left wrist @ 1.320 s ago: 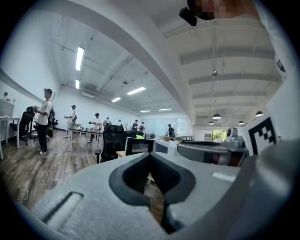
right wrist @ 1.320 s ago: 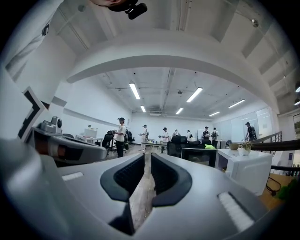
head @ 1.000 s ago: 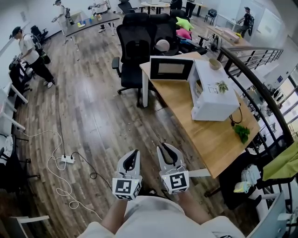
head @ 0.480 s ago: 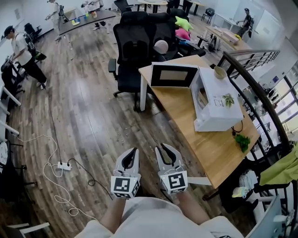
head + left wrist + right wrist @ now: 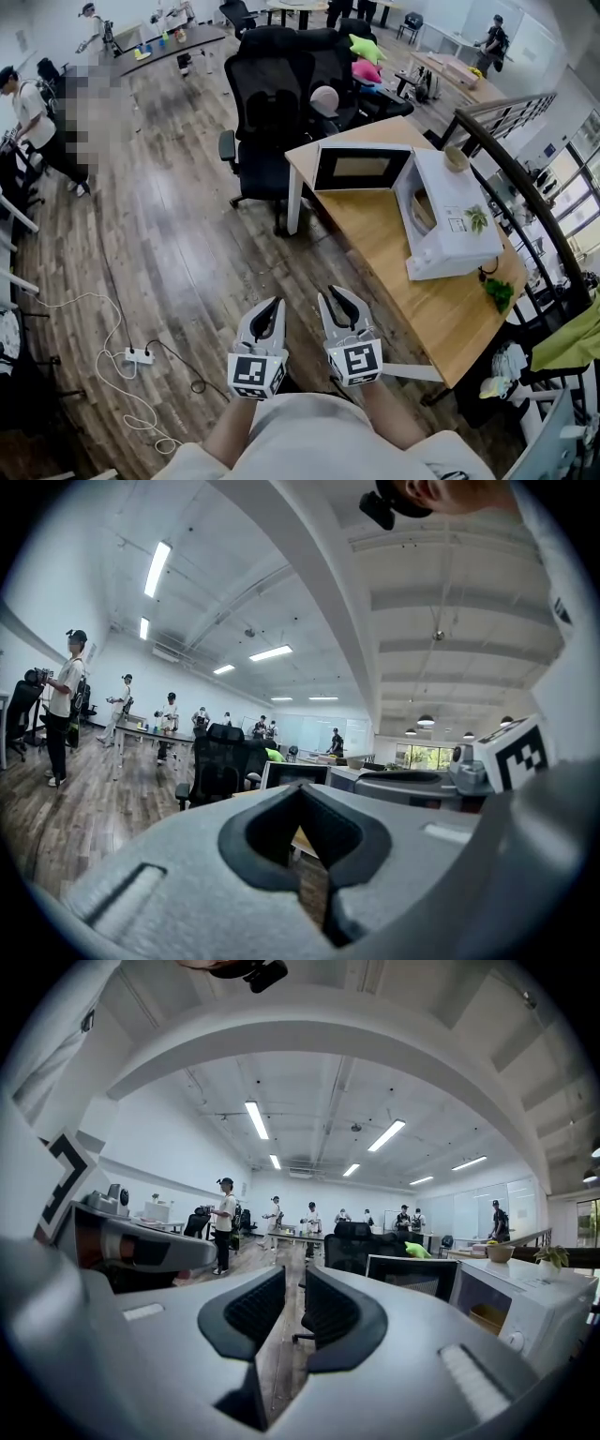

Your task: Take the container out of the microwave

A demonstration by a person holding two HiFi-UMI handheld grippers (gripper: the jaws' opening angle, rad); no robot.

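Showing tan container (image 5: 424, 210) inside boxy white microwave (image 5: 450, 251), door open, on smooth wooden table (image 5: 412, 305). Left gripper (image 5: 271, 307) fingers clenched, empty; right gripper (image 5: 336, 298) fingers slightly parted, empty.

I see the white microwave (image 5: 455, 220) on the wooden table (image 5: 394, 272), door (image 5: 362, 169) swung wide. Inside it sits what looks like a tan container (image 5: 424, 208).

The left gripper (image 5: 272, 309) and right gripper (image 5: 330, 296) are pale grey shells with black ribbed fingers (image 5: 246, 1312), each bearing a cube (image 5: 256, 375) of black-and-white square markers. The person wears a cream top (image 5: 300, 436).
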